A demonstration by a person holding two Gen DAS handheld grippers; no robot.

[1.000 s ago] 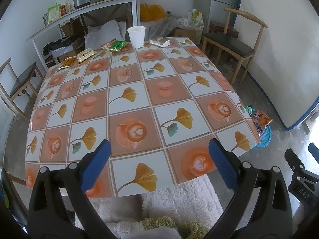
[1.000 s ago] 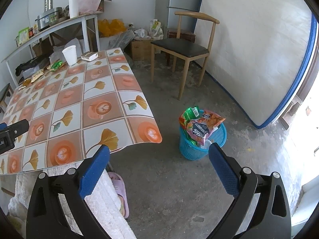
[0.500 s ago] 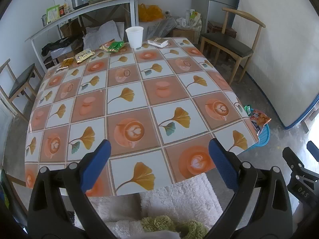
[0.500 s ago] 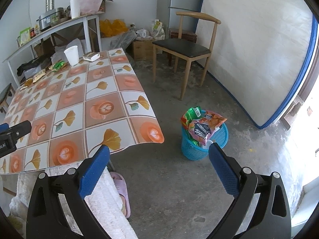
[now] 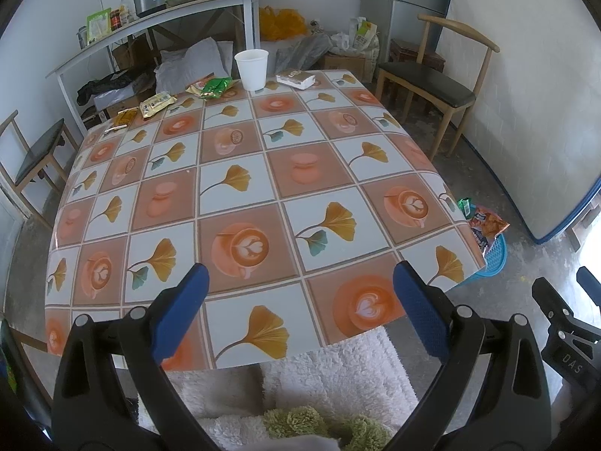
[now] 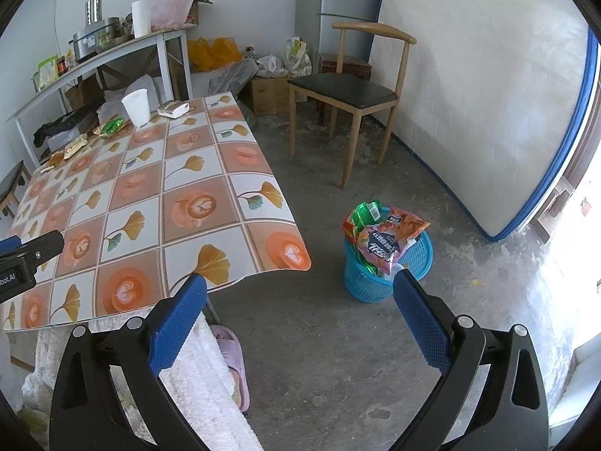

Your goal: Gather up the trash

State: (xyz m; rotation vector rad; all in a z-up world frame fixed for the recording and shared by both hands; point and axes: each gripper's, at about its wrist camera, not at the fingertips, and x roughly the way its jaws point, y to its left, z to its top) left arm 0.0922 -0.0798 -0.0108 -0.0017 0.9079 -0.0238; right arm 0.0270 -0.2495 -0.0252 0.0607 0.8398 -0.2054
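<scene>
A worktop (image 5: 240,188) checked in orange and white squares, printed with yellow ginkgo leaves and latte cups, carries a white cup (image 5: 251,69) and green and yellow wrappers (image 5: 216,86). On grey floor (image 6: 338,338), a blue basket (image 6: 413,259) holds red, pink and green packets (image 6: 379,238). Blue fingers (image 6: 176,330) on black frames.

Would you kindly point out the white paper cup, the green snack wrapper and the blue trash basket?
white paper cup (image 5: 252,70), left wrist view, on the middle of its side wall.
green snack wrapper (image 5: 216,87), left wrist view, on its crumpled middle.
blue trash basket (image 6: 417,253), right wrist view, on its mesh rim.
</scene>
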